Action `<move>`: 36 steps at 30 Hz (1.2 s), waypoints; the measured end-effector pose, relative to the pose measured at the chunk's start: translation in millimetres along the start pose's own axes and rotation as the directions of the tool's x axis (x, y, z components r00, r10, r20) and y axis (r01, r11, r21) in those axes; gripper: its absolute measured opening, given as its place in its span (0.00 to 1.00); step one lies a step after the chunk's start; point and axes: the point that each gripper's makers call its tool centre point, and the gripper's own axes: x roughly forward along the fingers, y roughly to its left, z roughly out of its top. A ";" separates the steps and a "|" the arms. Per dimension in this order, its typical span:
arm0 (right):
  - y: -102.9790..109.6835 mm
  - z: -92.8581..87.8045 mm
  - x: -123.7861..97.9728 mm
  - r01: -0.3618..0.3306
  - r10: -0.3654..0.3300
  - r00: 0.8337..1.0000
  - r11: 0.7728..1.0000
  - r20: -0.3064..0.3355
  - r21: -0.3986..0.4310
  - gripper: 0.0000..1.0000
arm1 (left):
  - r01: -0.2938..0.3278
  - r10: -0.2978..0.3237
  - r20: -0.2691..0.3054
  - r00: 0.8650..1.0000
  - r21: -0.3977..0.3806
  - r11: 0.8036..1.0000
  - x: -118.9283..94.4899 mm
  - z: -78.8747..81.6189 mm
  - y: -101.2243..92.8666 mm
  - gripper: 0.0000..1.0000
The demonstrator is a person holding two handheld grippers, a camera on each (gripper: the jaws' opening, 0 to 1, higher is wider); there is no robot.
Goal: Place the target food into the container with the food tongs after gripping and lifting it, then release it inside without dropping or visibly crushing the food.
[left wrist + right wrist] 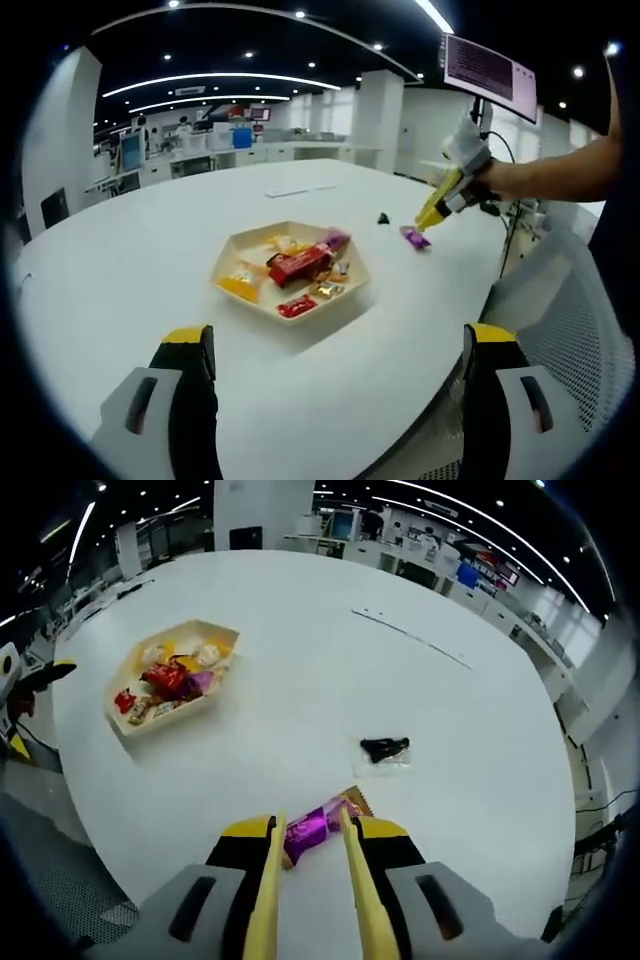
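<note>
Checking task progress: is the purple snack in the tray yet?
Out. The purple snack packet lies on the table between the tongs, apart from the tray.

Bright ceiling lights point(432, 14), fisheye-warped edges

The large round white counter point(120, 300) is viewed in the left gripper view from just off its near edge, fairly low, facing across it. The pale hexagonal tray of wrapped snacks point(228, 252) is seen near, at centre. In the right gripper view the counter is looked down upon steeply from another side, with the tray point(128, 726) well apart at upper left. Counter and tray are shared by both views.
</note>
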 end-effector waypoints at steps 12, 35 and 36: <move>-14.6 -23.4 -2.9 0.022 -0.023 0.998 1.000 -0.059 -0.012 0.29 | -0.002 0.002 -0.002 1.000 -0.005 1.000 0.0 -0.3 0.6 0.99; -13.0 -20.5 20.6 -0.020 0.027 0.998 0.991 -0.053 0.130 0.29 | -0.007 0.007 -0.018 1.000 -0.005 1.000 0.5 -3.9 1.9 0.99; -13.8 -21.1 21.3 -0.020 0.027 0.998 0.991 -0.055 0.130 0.29 | -0.007 0.007 -0.019 1.000 -0.004 1.000 0.6 -4.2 1.8 0.99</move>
